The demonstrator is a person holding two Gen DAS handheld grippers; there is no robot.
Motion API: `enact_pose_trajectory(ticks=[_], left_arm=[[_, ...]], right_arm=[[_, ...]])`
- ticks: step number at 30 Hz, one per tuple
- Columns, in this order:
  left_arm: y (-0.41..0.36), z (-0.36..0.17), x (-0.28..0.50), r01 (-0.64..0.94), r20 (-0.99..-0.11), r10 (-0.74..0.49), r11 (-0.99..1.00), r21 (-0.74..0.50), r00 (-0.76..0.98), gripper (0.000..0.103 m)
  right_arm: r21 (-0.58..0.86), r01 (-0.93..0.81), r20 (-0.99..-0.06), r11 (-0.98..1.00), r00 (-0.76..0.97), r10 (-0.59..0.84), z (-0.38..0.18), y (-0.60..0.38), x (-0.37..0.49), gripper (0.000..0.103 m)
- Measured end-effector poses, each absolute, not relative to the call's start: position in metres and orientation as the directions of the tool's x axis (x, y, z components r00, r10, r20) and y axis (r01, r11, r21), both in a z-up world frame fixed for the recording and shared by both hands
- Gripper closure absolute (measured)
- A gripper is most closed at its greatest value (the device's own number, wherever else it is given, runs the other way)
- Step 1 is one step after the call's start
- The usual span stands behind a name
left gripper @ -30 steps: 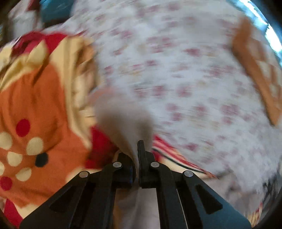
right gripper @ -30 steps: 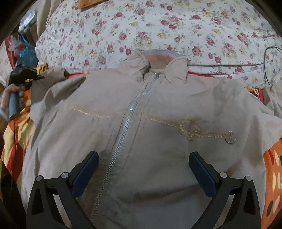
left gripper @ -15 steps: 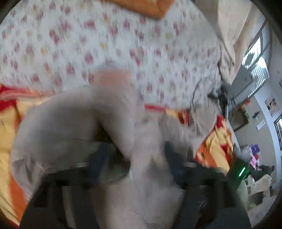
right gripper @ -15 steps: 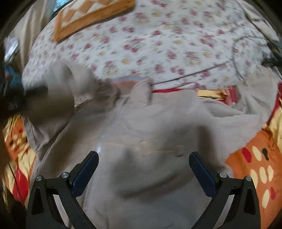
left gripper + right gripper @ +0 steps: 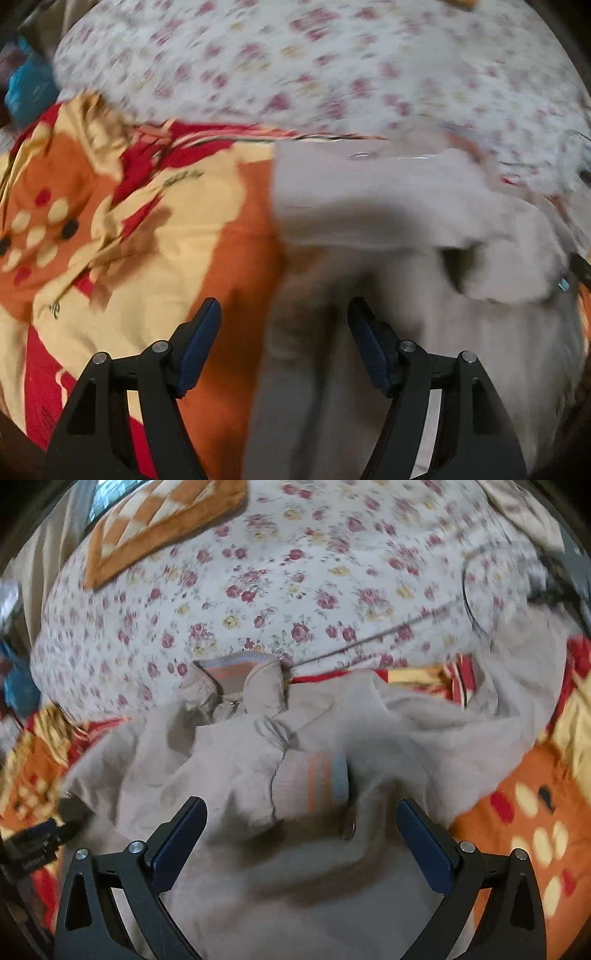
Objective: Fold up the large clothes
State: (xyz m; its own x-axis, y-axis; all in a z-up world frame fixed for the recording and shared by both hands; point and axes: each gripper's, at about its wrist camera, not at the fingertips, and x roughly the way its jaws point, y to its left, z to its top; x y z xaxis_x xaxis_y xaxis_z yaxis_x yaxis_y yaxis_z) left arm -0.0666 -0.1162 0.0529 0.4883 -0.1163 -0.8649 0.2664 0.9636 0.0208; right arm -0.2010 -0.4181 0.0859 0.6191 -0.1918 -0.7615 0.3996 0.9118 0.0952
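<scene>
Two sets of tongs over the bed, and both stand with their fingers spread wide, nothing between them. The left tongs [image 5: 284,321] hover right over the edge of the beige zip-up jacket [image 5: 388,229], one blue-padded finger above the orange, red and cream bedspread [image 5: 155,229], the other above beige cloth. That view is badly smeared, so the jacket's folds are hard to read there.

The right wrist view is clearer. The right tongs [image 5: 301,823] hang open above the middle of the jacket [image 5: 295,878], which lies spread on the bedspread [image 5: 517,805] with its collar [image 5: 236,672] up against the white sheet with red roses [image 5: 280,590]. One sleeve [image 5: 236,768] is folded in across the chest, and its ribbed cuff [image 5: 314,782], striped orange and pale blue, lies flat on the front just ahead of the tongs. The far sleeve trails off to the right, rumpled, over the bedspread's edge. A small round metal badge [image 5: 349,829] shows just below the cuff.

On the floral sheet, a thin dark cable [image 5: 373,640] runs across and loops at the right. An orange-and-white patterned cushion [image 5: 162,520] lies at the top left. At the lower left edge of this view, the dark body of the left tongs [image 5: 40,840] peeks in beside the jacket.
</scene>
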Motion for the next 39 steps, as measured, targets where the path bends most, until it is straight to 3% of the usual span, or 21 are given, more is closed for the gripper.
enact_pose_trajectory(ticks=[4,7,9,11,12,13,14,17,19,20,22,24,26,27,32,35,39], left_arm=[[-0.1,0.044,-0.05,0.148,-0.838,-0.066,0.989,0.018,0.542,0.03],[-0.087,0.031,-0.038,0.088,-0.852,-0.068,0.996,-0.026,0.519,0.03],[-0.074,0.032,-0.04,0.054,-0.847,-0.109,0.994,-0.095,0.521,0.03],[-0.067,0.034,-0.042,0.047,-0.843,-0.12,0.993,-0.113,0.525,0.028],[-0.067,0.033,-0.043,0.051,-0.843,-0.123,0.992,-0.113,0.524,0.027],[-0.067,0.032,-0.045,0.058,-0.843,-0.124,0.992,-0.109,0.524,0.025],[-0.069,0.03,-0.046,0.062,-0.842,-0.118,0.993,-0.1,0.527,0.023],[-0.078,0.024,-0.05,0.085,-0.842,-0.094,0.995,-0.057,0.531,0.02],[-0.083,0.021,-0.053,0.097,-0.839,-0.066,0.995,-0.016,0.54,0.02],[-0.084,0.021,-0.055,0.105,-0.842,-0.055,0.994,0.002,0.537,0.02],[-0.078,0.023,-0.06,0.108,-0.849,-0.07,0.994,-0.015,0.523,0.02],[-0.071,0.03,-0.066,0.103,-0.853,-0.083,0.994,-0.034,0.516,0.02],[-0.067,0.04,-0.071,0.086,-0.84,-0.083,0.995,-0.043,0.536,0.02],[-0.067,0.048,-0.076,0.068,-0.824,-0.077,0.997,-0.047,0.562,0.02],[-0.079,0.079,-0.092,0.074,-0.761,-0.025,0.997,0.03,0.648,0.02],[-0.081,0.086,-0.098,0.071,-0.743,0.016,0.994,0.085,0.669,0.02],[-0.073,0.088,-0.098,0.037,-0.75,-0.014,0.999,0.014,0.662,0.02]], right_arm=[[-0.025,0.424,-0.756,0.905,0.585,-0.295,0.085,-0.423,-0.19,0.0],[0.064,0.389,-0.812,0.919,0.556,-0.179,0.065,-0.435,-0.173,0.003],[0.084,0.321,-0.847,0.943,0.522,-0.101,0.054,-0.432,-0.158,0.042],[-0.007,0.278,-0.843,0.961,0.514,-0.155,0.061,-0.423,-0.153,0.049],[-0.013,0.262,-0.822,0.965,0.546,-0.16,0.072,-0.421,-0.155,0.057],[-0.017,0.261,-0.81,0.965,0.563,-0.167,0.079,-0.422,-0.157,0.073],[-0.021,0.272,-0.787,0.962,0.588,-0.184,0.092,-0.426,-0.161,0.078],[-0.021,0.309,-0.748,0.951,0.626,-0.22,0.105,-0.441,-0.167,0.078],[-0.038,0.331,-0.773,0.943,0.588,-0.237,0.092,-0.447,-0.159,0.074],[-0.068,0.329,-0.807,0.942,0.537,-0.246,0.079,-0.449,-0.153,0.062],[-0.091,0.292,-0.878,0.952,0.428,-0.215,0.061,-0.45,-0.147,0.057],[-0.031,0.291,-0.866,0.956,0.47,-0.171,0.071,-0.453,-0.164,0.052],[0.009,0.328,-0.833,0.945,0.525,-0.174,0.088,-0.464,-0.189,0.036],[0.02,0.353,-0.821,0.935,0.54,-0.186,0.094,-0.47,-0.197,0.033],[0.077,0.483,-0.757,0.872,0.598,-0.264,0.129,-0.502,-0.226,0.033],[0.073,0.425,-0.756,0.902,0.614,-0.228,0.132,-0.492,-0.216,0.033],[0.064,0.318,-0.767,0.946,0.622,-0.157,0.121,-0.471,-0.19,0.033]])
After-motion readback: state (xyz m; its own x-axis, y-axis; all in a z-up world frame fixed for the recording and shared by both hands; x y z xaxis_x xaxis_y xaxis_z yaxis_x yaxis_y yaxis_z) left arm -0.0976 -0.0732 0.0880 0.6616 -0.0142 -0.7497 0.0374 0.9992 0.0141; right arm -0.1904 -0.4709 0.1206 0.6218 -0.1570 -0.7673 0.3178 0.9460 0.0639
